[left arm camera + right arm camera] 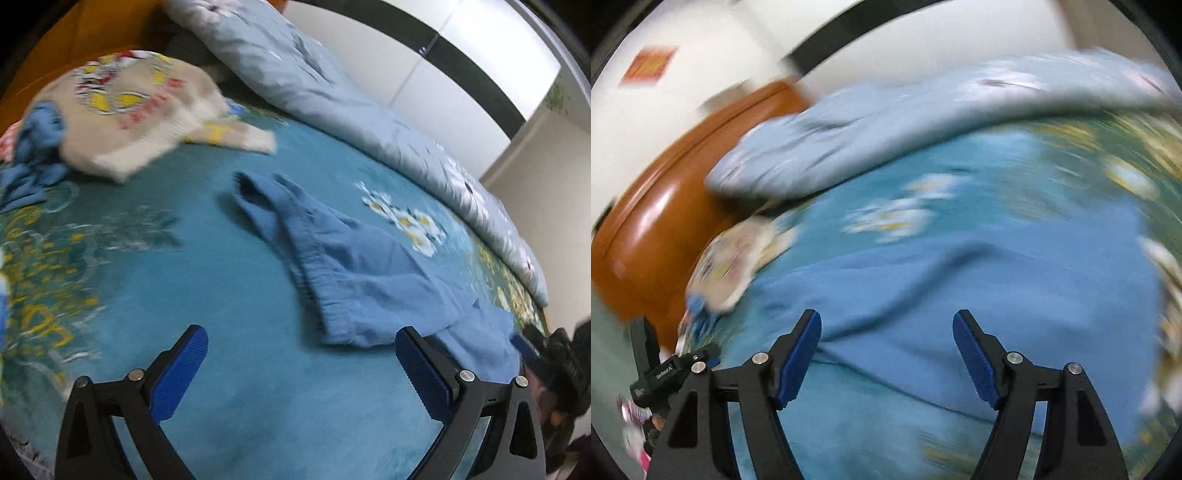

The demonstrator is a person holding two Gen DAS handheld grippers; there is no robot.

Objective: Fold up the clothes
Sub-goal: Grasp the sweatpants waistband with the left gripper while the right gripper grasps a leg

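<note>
Teal bed cover (229, 295) with white and yellow flower prints spreads under both tongs. From the left wrist view, the left tongs (301, 373) hang with their blue ribbed pads wide apart and nothing between them, just above bare cover. Just ahead and to the right of them lies a pair of blue crinkled cotton trousers (343, 258), flat on the bed; the gathered elastic waistband is nearest the right pad, which overlaps the cloth's near edge in the picture, and the two legs run away from the tongs, lying close together. Farther ahead to the left sits a beige sweatshirt (140, 110) with a red and yellow cartoon print; its red lettering is too blurred to read. A crumpled blue garment (33, 155) touches its left side. Beyond, a pale blue quilt (332, 92) with a floral pattern is bunched along the far side of the bed, against a white wall.

The right wrist view is heavily motion-blurred. The right tongs (886, 354) are also spread apart and empty, poised over the blue trousers (979, 288), which fill the space just ahead. To their left, an orange-brown wooden headboard (665, 221) rises behind the bed. The other tool's black body shows at the lower left, bearing small white lettering too small to read reliably.
</note>
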